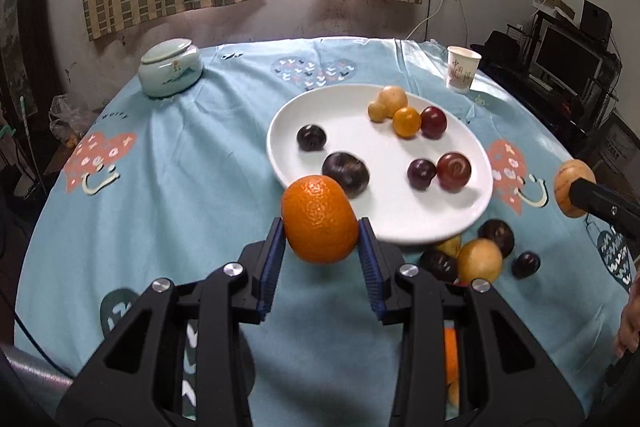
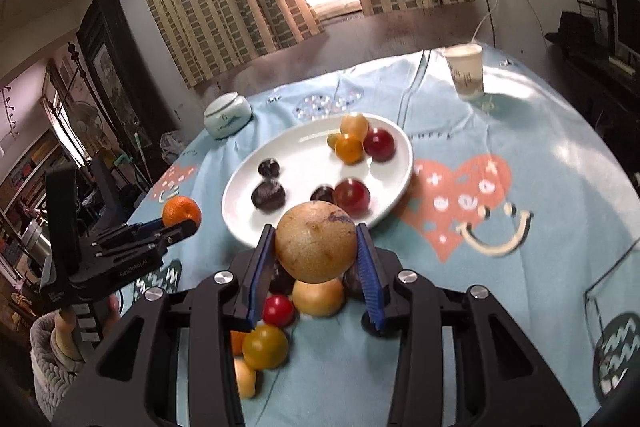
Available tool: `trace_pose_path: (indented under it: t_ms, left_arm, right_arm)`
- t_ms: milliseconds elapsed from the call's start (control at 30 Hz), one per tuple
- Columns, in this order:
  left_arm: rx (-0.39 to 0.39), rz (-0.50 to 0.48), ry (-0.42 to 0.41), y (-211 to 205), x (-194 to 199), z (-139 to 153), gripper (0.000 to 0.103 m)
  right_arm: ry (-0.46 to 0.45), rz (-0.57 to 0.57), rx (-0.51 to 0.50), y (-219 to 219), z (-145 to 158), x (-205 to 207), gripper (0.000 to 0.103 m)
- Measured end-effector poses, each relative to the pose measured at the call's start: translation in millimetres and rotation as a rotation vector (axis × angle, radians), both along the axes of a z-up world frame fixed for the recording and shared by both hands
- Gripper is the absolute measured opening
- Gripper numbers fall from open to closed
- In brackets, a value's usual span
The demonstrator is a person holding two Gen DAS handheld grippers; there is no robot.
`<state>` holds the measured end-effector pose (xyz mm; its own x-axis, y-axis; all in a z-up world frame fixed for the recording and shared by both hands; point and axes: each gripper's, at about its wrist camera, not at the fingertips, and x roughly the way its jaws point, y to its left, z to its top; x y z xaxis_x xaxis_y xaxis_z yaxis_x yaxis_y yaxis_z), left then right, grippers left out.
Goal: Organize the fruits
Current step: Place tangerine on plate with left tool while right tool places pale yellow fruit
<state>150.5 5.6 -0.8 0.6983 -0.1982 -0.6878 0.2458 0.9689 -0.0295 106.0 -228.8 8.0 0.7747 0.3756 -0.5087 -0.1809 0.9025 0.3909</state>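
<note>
My left gripper (image 1: 321, 233) is shut on an orange (image 1: 319, 219) and holds it above the cloth at the near rim of the white plate (image 1: 448, 215). My right gripper (image 2: 316, 247) is shut on a tan round fruit (image 2: 316, 242), held above loose fruit near the plate's front rim (image 2: 236, 223). The plate carries several dark plums (image 1: 345, 173), red plums (image 1: 453, 171), a small orange fruit (image 1: 406, 122) and yellow fruits (image 1: 393, 98). The right gripper with its tan fruit (image 1: 572, 183) shows at the right edge of the left wrist view; the left gripper with its orange (image 2: 181, 213) shows at left in the right wrist view.
Loose fruit lies on the blue tablecloth in front of the plate: a yellow one (image 1: 479, 261), dark plums (image 1: 497, 235), a red one (image 2: 277, 310), a yellow-orange one (image 2: 265, 346). A lidded ceramic jar (image 1: 170, 73) stands far left, a paper cup (image 1: 462, 69) far right.
</note>
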Motion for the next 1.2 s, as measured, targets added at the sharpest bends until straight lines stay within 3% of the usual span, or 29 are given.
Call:
trace_pose_path:
  t_ms: [133, 333, 600, 767, 800, 833, 1000, 1200]
  left_arm:
    - [-0.024, -0.029, 0.017, -28, 27, 1, 0.037]
    - [0.011, -0.069, 0.059, -57, 50, -18, 0.037]
    - [0.009, -0.099, 0.120, -62, 64, -38, 0.039]
    - [0.002, -0.095, 0.086, -57, 60, -31, 0.061]
    - [-0.006, -0.092, 0.080, -55, 58, -28, 0.063]
    - [-0.012, -0.089, 0.074, -53, 57, -26, 0.063]
    - [-0.026, -0.057, 0.051, -39, 53, -15, 0.069]
    - [-0.042, -0.027, 0.022, -15, 35, -5, 0.075]
  right_arm:
    - [-0.016, -0.036, -0.015, 4, 10, 46, 0.040]
    - [0.046, -0.052, -0.026, 10, -9, 107, 0.040]
    - [0.136, -0.023, -0.086, 24, -40, 147, 0.042]
    - [0.166, -0.033, -0.100, 23, -47, 150, 0.047]
    - [0.156, -0.044, -0.098, 22, -44, 148, 0.066]
    - [0.133, -0.057, -0.096, 21, -40, 145, 0.070]
    - [0.021, -0.069, -0.053, 14, -11, 127, 0.071]
    - [-0.141, -0.042, 0.041, 7, 33, 74, 0.072]
